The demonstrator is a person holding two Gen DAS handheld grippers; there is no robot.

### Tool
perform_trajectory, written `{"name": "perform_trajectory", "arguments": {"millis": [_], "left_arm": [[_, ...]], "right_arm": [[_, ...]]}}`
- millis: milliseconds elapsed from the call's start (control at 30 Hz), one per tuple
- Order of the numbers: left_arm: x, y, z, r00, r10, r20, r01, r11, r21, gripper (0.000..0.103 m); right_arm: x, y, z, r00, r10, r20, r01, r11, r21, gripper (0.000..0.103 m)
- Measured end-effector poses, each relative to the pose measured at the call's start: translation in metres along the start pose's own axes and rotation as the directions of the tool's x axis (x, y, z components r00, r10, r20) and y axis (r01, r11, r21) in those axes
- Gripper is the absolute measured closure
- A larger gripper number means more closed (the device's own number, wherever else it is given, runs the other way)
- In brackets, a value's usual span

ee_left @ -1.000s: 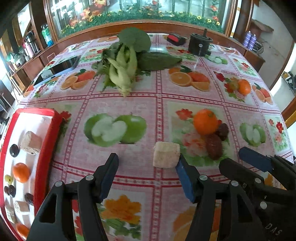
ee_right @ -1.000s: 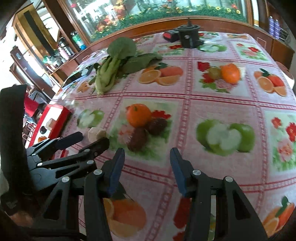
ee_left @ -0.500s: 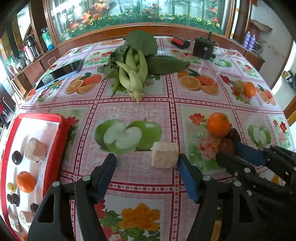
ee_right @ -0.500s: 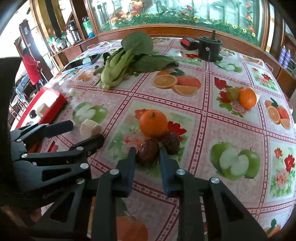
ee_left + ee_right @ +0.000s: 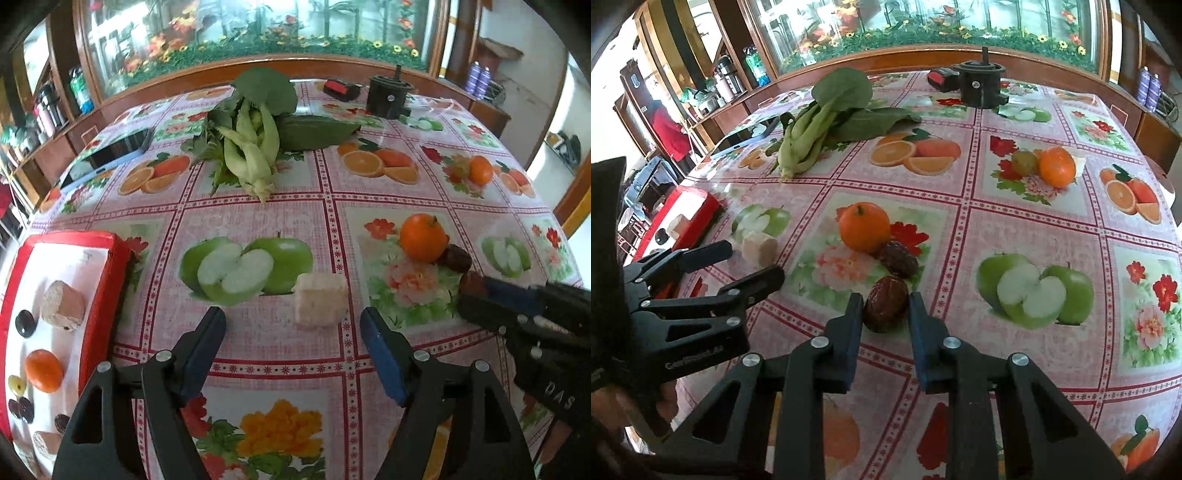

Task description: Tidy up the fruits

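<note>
Your right claw (image 5: 885, 312) is now around the near dark brown wrinkled date (image 5: 886, 308). A sec ago it was wide apart over bare cloth; now the two blue pads are narrowed and sit just beside the date on both sides. If they already press it, I cannot tell, so count it as not clamped yet. The date lies on the tabletop with the fruit-print plastic cloth (image 5: 1015, 229), near a second dark date (image 5: 898, 259) and the round orange mandarin (image 5: 864, 226), which touch each other.

Your left claw (image 5: 293, 334) is apart, w/ the pale cut cube of fruit (image 5: 320, 299) just in front, btw the fingers but not touched. It came a bit closer than before.

The red-rimmed white tray (image 5: 107, 291) at the left already holds several pcs: an orange, dark ones, pale chunks. So sorting is partly done, and the next step is prob. to close on the date and carry it there.
</note>
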State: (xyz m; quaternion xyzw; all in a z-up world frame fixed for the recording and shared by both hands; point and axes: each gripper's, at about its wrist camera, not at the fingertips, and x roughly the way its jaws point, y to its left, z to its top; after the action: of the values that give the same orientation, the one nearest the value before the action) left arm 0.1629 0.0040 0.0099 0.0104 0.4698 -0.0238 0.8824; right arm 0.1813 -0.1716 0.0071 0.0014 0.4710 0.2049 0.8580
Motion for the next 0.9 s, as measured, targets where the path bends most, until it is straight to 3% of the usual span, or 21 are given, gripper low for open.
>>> {"name": "perform_trajectory", "arguments": {"millis": [167, 233, 300, 433, 900], "left_arm": [[0.004, 0.003, 0.007, 1.000, 0.011, -0.011, -0.011, 0.999, -0.037, 0.029], [0.003, 0.000, 0.008, 1.000, 0.017, -0.001, -0.017, 0.999, -0.029, 0.045], [0.001, -0.005, 0.009, 1.000, -0.002, 0.007, 0.002, 1.000, -0.006, 0.081], [0.000, -0.012, 0.008, 1.000, 0.021, 0.011, -0.022, 1.000, 0.018, 0.080], [-0.025, -0.020, -0.025, 0.998, -0.067, 0.000, 0.067, 0.998, -0.008, 0.080]], "right_arm": [[0.001, 0.002, 0.000, 1.000, 0.000, 0.006, 0.000, 1.000, -0.003, 0.077], [0.001, 0.003, -0.001, 1.000, -0.003, 0.009, 0.003, 1.000, -0.010, 0.077], [0.000, 0.004, -0.002, 1.000, -0.010, 0.018, 0.010, 1.000, -0.014, 0.077], [-0.002, 0.003, -0.004, 1.000, -0.009, 0.026, 0.009, 1.000, 0.004, 0.078], [-0.024, 0.012, -0.027, 0.998, -0.050, 0.024, 0.050, 0.999, 0.011, 0.078]]}}
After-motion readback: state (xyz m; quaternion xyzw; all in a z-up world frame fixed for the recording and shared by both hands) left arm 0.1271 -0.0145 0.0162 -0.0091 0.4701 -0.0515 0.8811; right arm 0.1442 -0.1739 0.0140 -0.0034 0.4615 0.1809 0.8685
